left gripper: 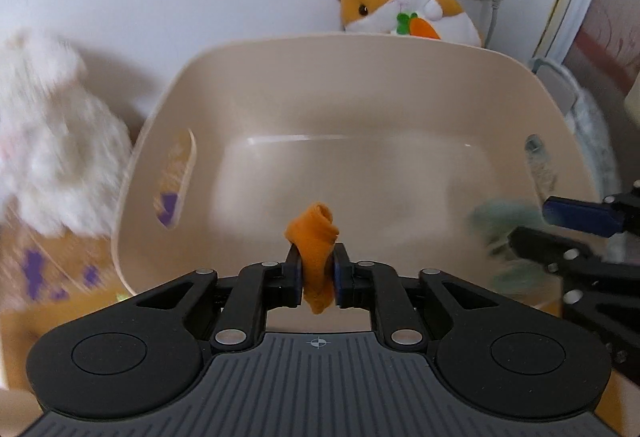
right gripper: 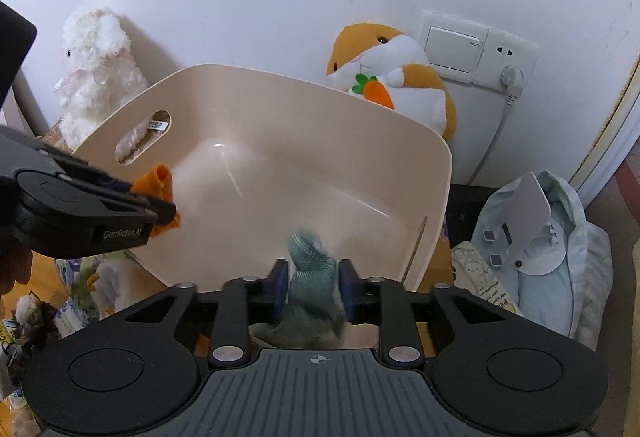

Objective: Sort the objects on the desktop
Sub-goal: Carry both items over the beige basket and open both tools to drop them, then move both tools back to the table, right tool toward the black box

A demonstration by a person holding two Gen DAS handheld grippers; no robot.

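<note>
While both pieces hang over the beige tub (right gripper: 280,173), treat this as the release, judged from how things lie; your left gripper (left gripper: 317,271) has its jaws close about the orange cloth (left gripper: 314,257), which looks lightly pinched, low over the tub's near edge, and your right gripper (right gripper: 313,287) has the teal knitted piece (right gripper: 314,269) between jaws set wider, though whether the pads bear on it you cannot tell through the blur; keep both tips inside the tub's rim before you let go fully, so neither piece drapes over the wall; the tub's floor looks bare, so there is room for both; beyond the tub the white plush lamb (right gripper: 96,73) and the hamster plush (right gripper: 394,73) sit against the wall, well clear.
</note>
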